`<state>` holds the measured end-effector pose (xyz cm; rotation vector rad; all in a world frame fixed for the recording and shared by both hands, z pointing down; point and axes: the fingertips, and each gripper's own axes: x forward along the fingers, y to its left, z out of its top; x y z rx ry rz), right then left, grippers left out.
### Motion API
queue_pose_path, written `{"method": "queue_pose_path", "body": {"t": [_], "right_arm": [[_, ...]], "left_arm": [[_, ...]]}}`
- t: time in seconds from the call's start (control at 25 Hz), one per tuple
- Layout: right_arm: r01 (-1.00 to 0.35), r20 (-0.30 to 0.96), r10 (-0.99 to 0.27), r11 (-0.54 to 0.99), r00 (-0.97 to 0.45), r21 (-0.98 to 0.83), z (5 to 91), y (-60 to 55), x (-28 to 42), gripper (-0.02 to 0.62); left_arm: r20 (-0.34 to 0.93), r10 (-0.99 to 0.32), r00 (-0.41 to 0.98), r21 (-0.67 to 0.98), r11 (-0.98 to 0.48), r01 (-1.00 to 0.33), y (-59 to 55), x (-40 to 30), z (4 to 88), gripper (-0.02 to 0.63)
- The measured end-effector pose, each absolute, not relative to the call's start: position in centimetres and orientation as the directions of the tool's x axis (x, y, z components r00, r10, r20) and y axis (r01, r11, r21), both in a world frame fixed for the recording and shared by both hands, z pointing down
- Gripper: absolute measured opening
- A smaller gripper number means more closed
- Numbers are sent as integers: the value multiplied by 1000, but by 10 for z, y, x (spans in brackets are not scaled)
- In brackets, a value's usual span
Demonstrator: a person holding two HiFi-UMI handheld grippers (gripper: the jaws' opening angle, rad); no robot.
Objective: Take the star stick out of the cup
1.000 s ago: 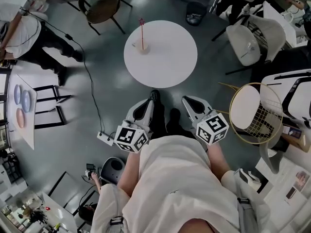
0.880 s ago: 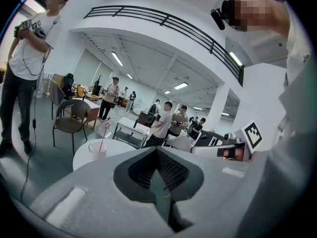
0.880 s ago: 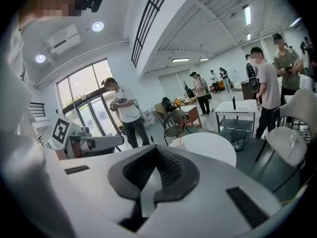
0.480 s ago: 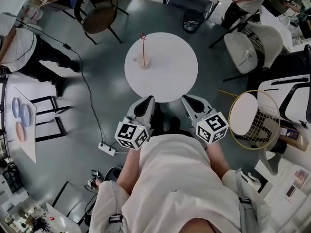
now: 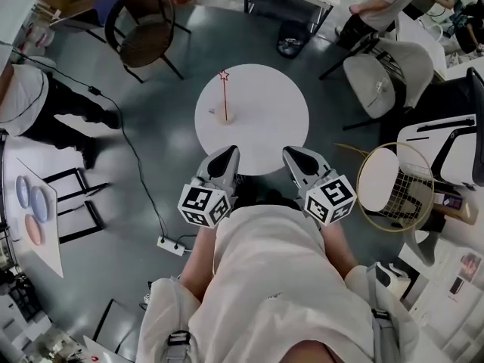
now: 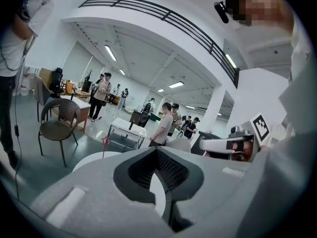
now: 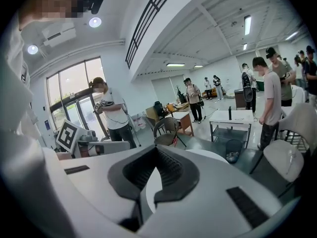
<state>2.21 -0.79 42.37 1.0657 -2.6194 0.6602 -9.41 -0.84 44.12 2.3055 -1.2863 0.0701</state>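
A thin red stick topped with a star (image 5: 224, 93) stands upright in a small pale cup (image 5: 227, 116) on the left part of a round white table (image 5: 265, 123). My left gripper (image 5: 228, 152) and right gripper (image 5: 292, 153) hang side by side at the table's near edge, both shut and with nothing in them. They are well short of the cup. In the left gripper view the star stick (image 6: 105, 146) shows small and far off to the left of the closed left gripper (image 6: 156, 148). The right gripper (image 7: 155, 147) points over the table's edge (image 7: 215, 156).
A brown wicker chair (image 5: 145, 30) stands behind the table at left, a white chair (image 5: 382, 70) at right. A round wire-frame side table (image 5: 393, 184) is close on my right. A cable and power strip (image 5: 170, 244) lie on the floor at left. People stand around.
The table has come closer and lower in the head view. Both grippers now reach its near edge; they stay shut.
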Motion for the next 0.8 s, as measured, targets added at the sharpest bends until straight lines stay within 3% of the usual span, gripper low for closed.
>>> {"method": "queue_pose_path", "body": {"t": [0.8], "right_arm": [[-778, 414, -658, 520, -628, -354, 443, -19, -1, 8]], "left_arm": [[312, -692, 651, 407, -521, -750, -45, -101, 469, 8]]}}
